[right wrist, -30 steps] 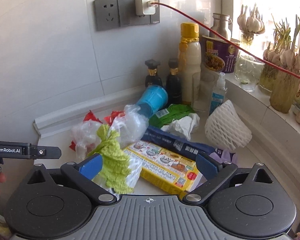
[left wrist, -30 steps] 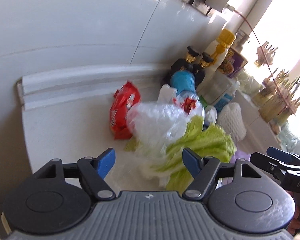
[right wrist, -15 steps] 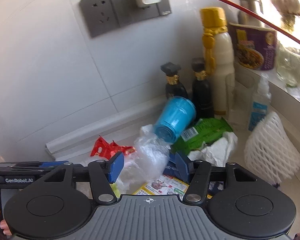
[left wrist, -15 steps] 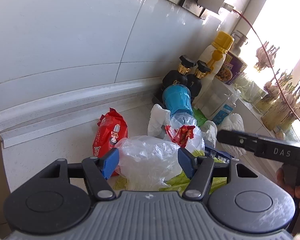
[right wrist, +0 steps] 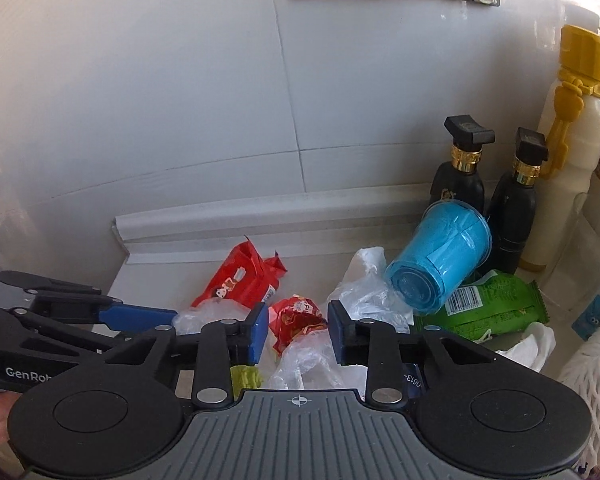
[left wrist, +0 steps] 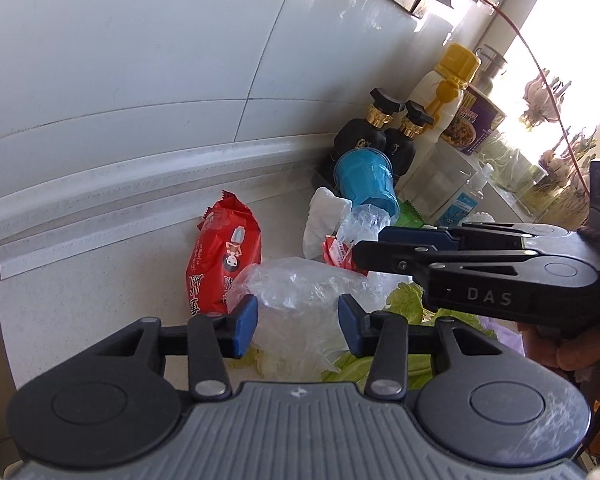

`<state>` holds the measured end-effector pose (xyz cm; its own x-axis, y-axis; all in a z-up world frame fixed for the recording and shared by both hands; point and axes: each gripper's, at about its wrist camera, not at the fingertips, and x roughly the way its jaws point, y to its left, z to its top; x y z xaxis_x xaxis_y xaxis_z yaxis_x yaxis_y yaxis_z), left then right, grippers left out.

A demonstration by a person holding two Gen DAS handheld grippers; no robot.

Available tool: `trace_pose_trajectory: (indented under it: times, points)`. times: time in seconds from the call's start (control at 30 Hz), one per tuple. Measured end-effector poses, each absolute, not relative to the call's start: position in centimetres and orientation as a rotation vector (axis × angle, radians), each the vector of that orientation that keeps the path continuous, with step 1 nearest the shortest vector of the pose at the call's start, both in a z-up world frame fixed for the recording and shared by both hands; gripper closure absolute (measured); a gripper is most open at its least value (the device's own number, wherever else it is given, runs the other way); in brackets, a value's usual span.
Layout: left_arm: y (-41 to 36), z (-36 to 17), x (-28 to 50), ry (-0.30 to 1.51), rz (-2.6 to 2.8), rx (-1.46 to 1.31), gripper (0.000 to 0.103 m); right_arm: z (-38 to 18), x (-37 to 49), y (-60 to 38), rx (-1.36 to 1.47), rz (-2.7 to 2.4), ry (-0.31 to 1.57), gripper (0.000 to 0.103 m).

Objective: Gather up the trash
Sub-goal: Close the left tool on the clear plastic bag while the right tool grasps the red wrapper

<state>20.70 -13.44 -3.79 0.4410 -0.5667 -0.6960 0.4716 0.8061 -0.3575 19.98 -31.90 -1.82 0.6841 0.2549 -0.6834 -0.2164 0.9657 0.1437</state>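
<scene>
Trash lies piled on a pale countertop (left wrist: 84, 280) against a white tiled wall (left wrist: 140, 60).

Left gripper (left wrist: 298, 320): its jaws have just been closing and now stand partly spread on either side of a crumpled clear plastic bag (left wrist: 296, 292). The blue pads (left wrist: 246, 318) sit at the bag's flanks; whether they press on the film cannot be told from either view. The bag rests on pale green lettuce leaves (left wrist: 404, 300).

Right gripper (right wrist: 298, 330): its jaws have likewise just been closing. Between them lies a small crumpled red wrapper (right wrist: 298, 318) on top of more clear plastic film (right wrist: 308, 360). The pads (right wrist: 258, 330) stand just beside the wrapper with a narrow gap visible on each side (no firm pinch can be confirmed). In the left wrist view this gripper reaches in from the right, its tips over the pile.

Remaining trash, all on the countertop:
- a red snack packet (left wrist: 224, 260), left of the bag and near the wall's base trim
- a blue plastic cup (right wrist: 440, 268), tipped on its side, leaning against two dark sauce bottles (right wrist: 458, 176)
- a green snack packet (right wrist: 488, 308), below the cup
- white crumpled paper (right wrist: 528, 340), beside the green packet

A yellow-capped white bottle (right wrist: 572, 160) stands upright behind the sauce bottles
</scene>
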Motion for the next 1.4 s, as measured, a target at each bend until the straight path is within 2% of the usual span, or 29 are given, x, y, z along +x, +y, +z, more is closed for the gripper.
trace_pose_trajectory:
  times: [0.07,0.2,0.3,0.97,1.4]
  points:
    - [-13.4,-3.8,20.7,0.909,-0.639,-0.113,0.073,-2.1,20.2,-31.9,0.049,0.253,0.779,0.083]
    - [-13.4,-4.0,20.7,0.913,-0.627,-0.117,0.091,-2.2,20.0,-32.3,0.062,0.244,0.777,0.086]
    - [-13.2,-3.8,20.5,0.895,-0.622,-0.123,0.097,-2.0,19.7,-32.5,0.067,0.241,0.762,0.089]
    - [-11.3,2.1,18.6,0.757,-0.648,-0.206,0.100,3.6,15.5,-34.3,0.137,0.200,0.615,0.091]
    - [-7.1,6.7,16.3,0.651,-0.609,-0.248,0.100,8.9,12.2,-32.4,0.128,0.215,0.513,0.091]
